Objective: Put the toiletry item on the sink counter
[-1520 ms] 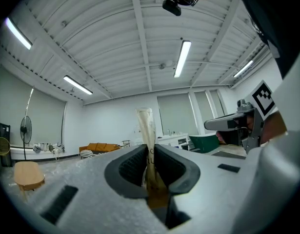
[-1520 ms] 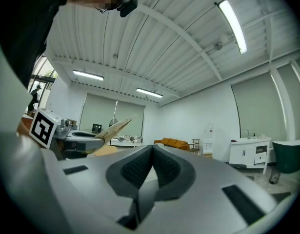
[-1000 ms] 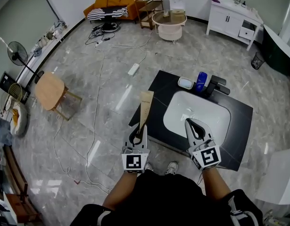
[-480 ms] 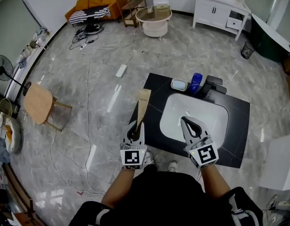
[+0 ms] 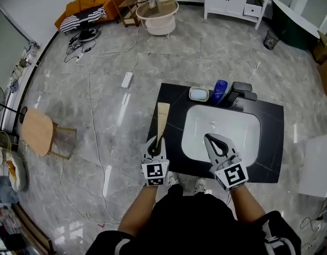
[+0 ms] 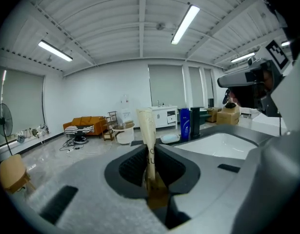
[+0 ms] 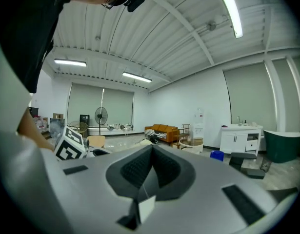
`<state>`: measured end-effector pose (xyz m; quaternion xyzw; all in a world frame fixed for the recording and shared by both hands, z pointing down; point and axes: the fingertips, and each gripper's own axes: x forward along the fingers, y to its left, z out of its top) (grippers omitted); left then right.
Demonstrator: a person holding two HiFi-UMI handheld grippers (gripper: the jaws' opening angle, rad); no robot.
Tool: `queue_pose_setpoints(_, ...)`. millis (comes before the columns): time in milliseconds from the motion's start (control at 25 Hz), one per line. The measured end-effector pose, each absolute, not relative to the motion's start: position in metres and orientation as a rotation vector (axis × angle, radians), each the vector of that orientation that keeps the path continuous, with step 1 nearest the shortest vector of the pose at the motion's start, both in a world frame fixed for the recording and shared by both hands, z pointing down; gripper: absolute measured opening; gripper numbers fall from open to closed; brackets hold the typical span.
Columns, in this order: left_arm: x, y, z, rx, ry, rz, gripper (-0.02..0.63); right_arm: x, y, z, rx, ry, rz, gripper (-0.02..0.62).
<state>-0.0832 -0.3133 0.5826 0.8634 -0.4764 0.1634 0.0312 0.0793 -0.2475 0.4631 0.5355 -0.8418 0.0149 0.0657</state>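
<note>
Shows tan toiletry tube pinched at its base in left gripper, above left margin of black sink counter; right gripper closed, empty. Risks sliding floorward, or into basin, if released too near either edge.

- Floor: glossy grey marbled tile throughout.
- Walls: plain white.
- Ceiling: white ribbed panels, long strip lights.
- Window: wide, pale blinds down.
- Orange sofa: far left, striped cloth on the seat.
- Wooden shelf rack: just right of the sofa.
- Round white tub-shaped stand: beside the rack.
- White vanity cabinet: far right; small black bin near it.
- Round wooden stool: left.
- Standing fan: left edge.
- White power strip: on the floor, with cables.
- Sink counter: near centre, black top, white basin.
</note>
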Motion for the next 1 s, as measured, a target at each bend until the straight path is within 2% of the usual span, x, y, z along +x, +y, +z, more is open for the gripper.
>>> queue_pose_setpoints(360,-0.082,-0.349,0.681,2.44,-1.338,0.747,0.057,0.085,-0.247,0.501,1.604,-2.417,0.196,0.006)
queue_pose_setpoints(760,-0.075,-0.363,0.739,2.383,-1.259,0.876,0.06,0.084,-0.246,0.515,1.63,-2.408,0.265,0.006)
queue_pose_setpoints(880,-0.073,-0.362,0.741,2.389,-1.245,0.885,0.088,0.081,-0.246,0.511,1.633,-2.424,0.256,0.006)
queue_pose_setpoints(1000,-0.07,-0.36,0.74,2.398,-1.239,0.854,0.155,0.079,-0.242,0.509,1.625,-2.417,0.248,0.006)
